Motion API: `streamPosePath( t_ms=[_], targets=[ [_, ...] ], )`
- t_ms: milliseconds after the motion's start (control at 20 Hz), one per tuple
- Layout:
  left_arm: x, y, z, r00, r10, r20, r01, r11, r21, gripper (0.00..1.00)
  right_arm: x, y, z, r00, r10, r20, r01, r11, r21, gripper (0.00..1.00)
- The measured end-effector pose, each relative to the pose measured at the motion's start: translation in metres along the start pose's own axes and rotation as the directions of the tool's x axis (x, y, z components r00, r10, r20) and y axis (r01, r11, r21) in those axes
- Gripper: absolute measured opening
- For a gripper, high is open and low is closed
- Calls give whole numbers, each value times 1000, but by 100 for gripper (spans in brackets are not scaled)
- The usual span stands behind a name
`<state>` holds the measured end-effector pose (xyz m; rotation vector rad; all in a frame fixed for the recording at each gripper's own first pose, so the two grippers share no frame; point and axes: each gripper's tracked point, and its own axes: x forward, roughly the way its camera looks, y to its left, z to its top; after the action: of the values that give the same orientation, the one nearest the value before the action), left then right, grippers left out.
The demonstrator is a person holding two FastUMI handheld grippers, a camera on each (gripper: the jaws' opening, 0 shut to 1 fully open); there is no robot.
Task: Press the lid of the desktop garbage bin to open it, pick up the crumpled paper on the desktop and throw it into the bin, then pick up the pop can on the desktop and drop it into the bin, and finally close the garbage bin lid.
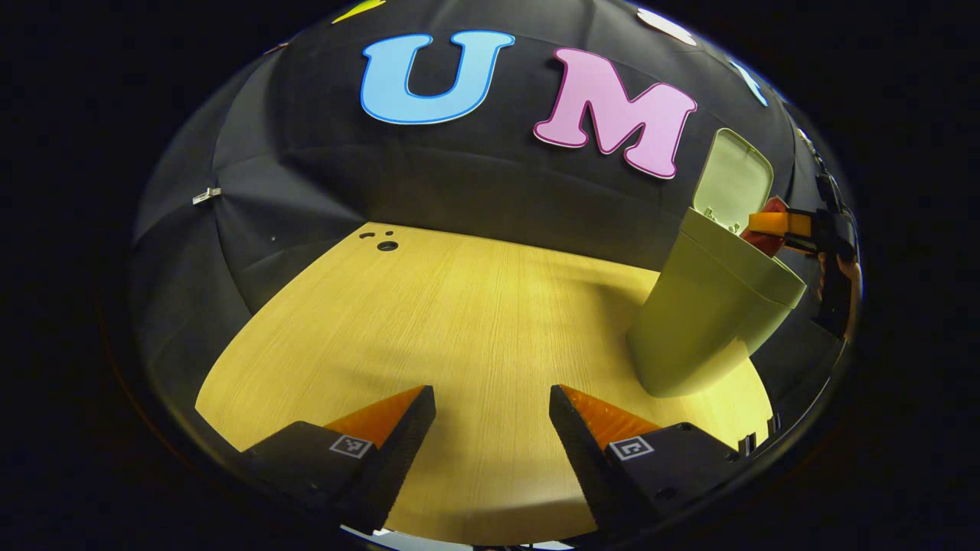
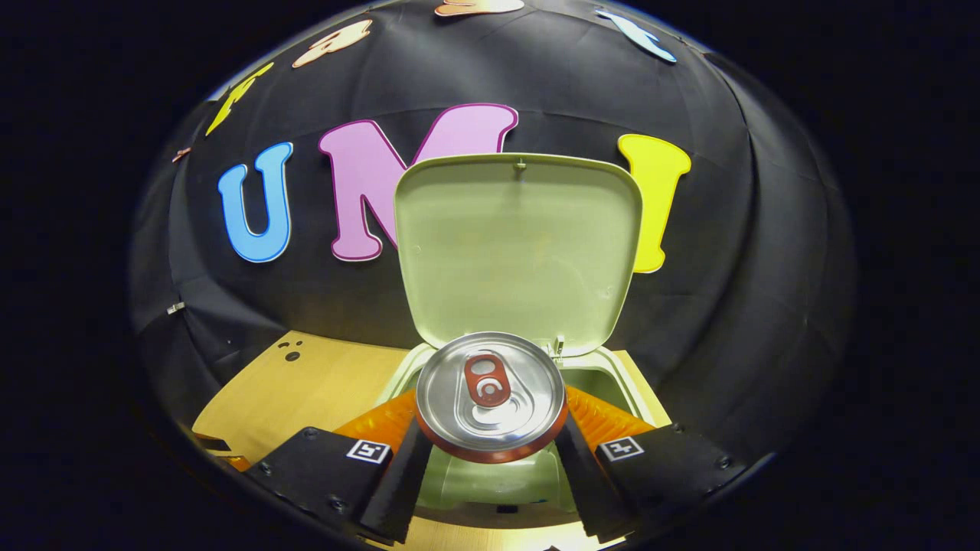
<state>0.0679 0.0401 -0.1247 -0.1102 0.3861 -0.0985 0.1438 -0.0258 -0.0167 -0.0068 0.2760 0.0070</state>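
Light wood-grain table (image 1: 459, 321) is carrying the pale green garbage bin (image 1: 704, 321), standing upright near its right edge.

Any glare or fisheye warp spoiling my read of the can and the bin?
Right gripper view: the can top shines with soft highlights, yet its tab reads sharp; the lid bows slightly. Left gripper view: the bin leans and stretches near the edge; the table is evenly lit.

text: none legible | square coded tags on left gripper (image 1: 492, 417) carry no words
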Motion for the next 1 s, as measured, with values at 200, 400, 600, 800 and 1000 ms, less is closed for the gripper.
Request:
streamPosePath(
  t_ms=[200, 400, 600, 800, 1000],
  targets=[
    [-4, 4, -3, 1000, 2, -8, -2, 1000, 1, 96, 0, 1, -3, 1000, -8, -2, 8, 1000, 4, 84],
    [-9, 11, -1, 1000, 6, -5, -6, 1000, 13, 96, -6, -1, 7, 999, -28, 25, 27, 999, 18, 95],
    [-12, 15, -2, 1000, 6, -4, -6, 1000, 10, 96, -15, 0, 27, 997, -35, 65, 34, 999, 17, 97],
    [-14, 18, -6, 1000, 5, -9, -5, 1000, 5, 96, -20, 0, 65, 991, -38, 125, 37, 999, 7, 96],
    [-15, 20, -9, 1000, 6, -13, -6, 1000, -8, 96, -26, -3, 112, 980, -40, 195, 48, 998, -34, 96]
  ],
)
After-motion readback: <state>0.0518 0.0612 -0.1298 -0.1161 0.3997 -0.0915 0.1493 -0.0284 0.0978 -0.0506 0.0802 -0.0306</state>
